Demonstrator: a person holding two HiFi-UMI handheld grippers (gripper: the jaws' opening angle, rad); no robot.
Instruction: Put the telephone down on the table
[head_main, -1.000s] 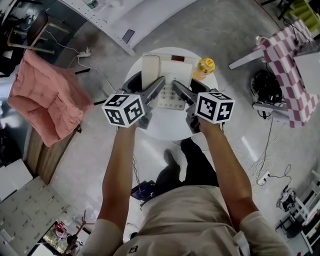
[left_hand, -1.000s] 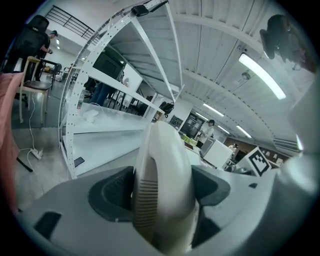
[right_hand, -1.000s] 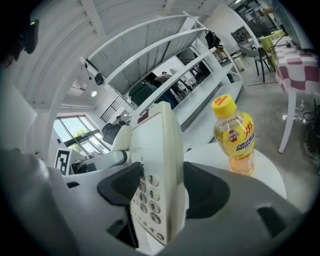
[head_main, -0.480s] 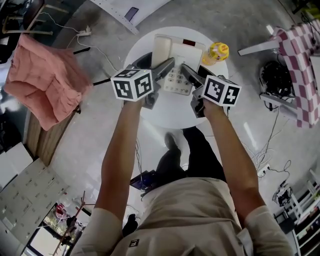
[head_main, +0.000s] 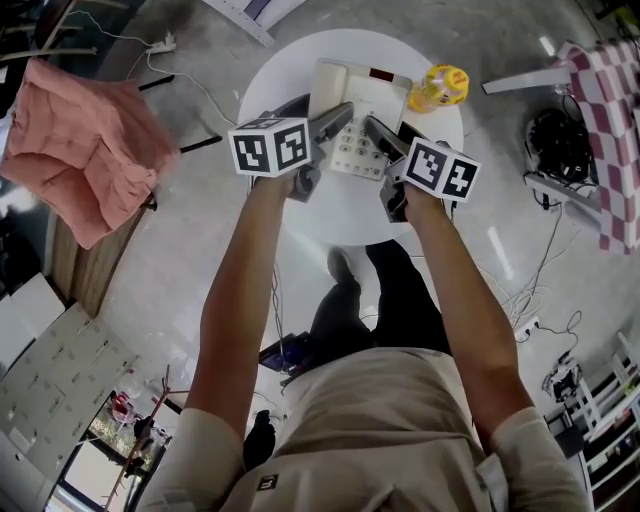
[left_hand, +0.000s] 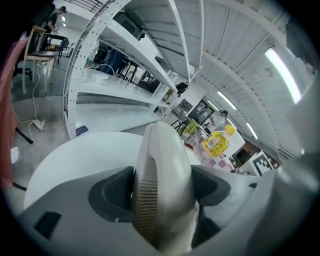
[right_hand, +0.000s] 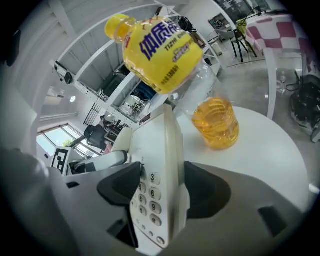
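- Head view: telephone (head_main: 372, 95) low over counter (head_main: 335, 215), contact unclear.
- Grip: left tool (left_hand: 162, 200) clamps handset (left_hand: 160, 150), right tool (right_hand: 160, 192) clamps telephone by its edge.
- Risk: uneven release tilts it and handset slips. Nearby bottle (head_main: 440, 88) could get knocked.

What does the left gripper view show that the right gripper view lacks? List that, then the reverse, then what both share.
Only the left gripper view: the handset seen at its ribbed end, clamped between the jaws of the left gripper, a white shelving rack, and pink cloth at the left edge.
Only the right gripper view: the number keys, with the right gripper shut on the telephone body.
Both: the round white table and the yellow bottle.
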